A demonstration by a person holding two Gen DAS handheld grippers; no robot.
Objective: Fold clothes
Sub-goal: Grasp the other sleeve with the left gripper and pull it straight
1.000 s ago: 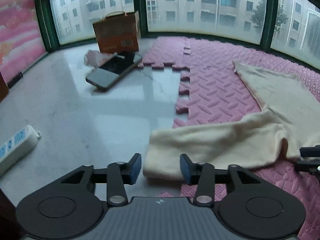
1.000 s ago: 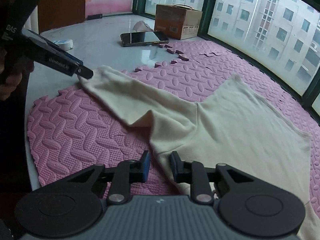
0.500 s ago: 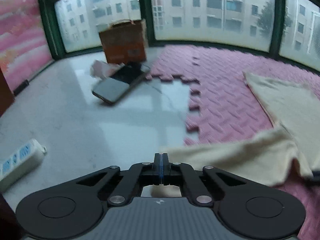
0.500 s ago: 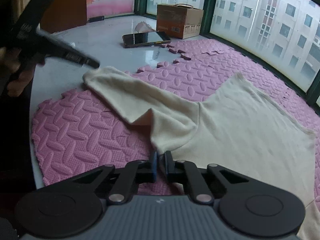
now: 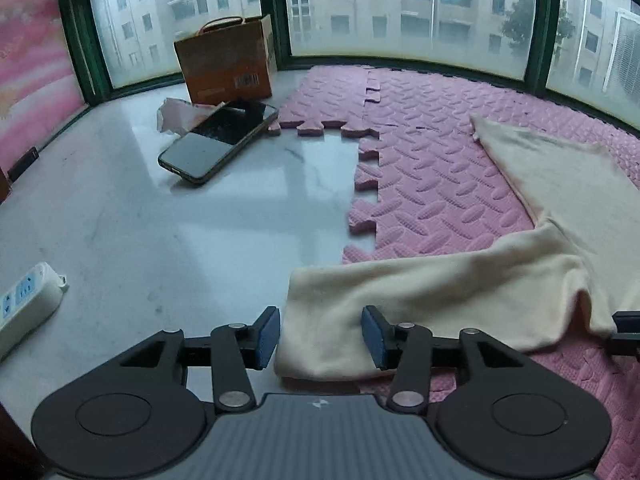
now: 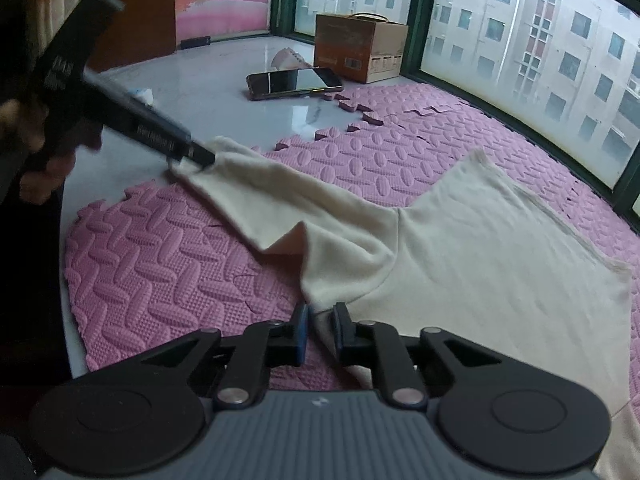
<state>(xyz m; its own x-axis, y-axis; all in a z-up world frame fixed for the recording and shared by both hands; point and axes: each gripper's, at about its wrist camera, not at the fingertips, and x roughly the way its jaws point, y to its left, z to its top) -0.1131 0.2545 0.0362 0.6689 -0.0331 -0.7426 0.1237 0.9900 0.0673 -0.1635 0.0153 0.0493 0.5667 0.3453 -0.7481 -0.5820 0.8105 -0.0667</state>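
A cream long-sleeved garment (image 5: 440, 280) lies spread on a pink foam mat (image 5: 432, 168). Its sleeve stretches left, and the cuff hangs past the mat's edge onto the pale floor. My left gripper (image 5: 320, 332) has its jaws opening wide, with the cuff lying between the blue pads, which do not press it. In the right wrist view a hand holds that left gripper (image 6: 200, 156) at the sleeve's end. My right gripper (image 6: 321, 320) sits at the underarm fold of the garment (image 6: 480, 248). Its jaws are opening, only a narrow gap apart, with cream cloth showing in the gap.
A phone (image 5: 218, 142) lies on the glossy floor (image 5: 160, 220), propped on crumpled paper (image 5: 176, 114). A cardboard box (image 5: 228, 64) stands by the windows. A white power strip (image 5: 24, 300) is at the far left. The mat (image 6: 160, 248) has jagged interlocking edges.
Both grippers snapped shut half a second ago and have parted again. The left one is back wide at the cuff, after pulling away from it. The right shows a slim gap.
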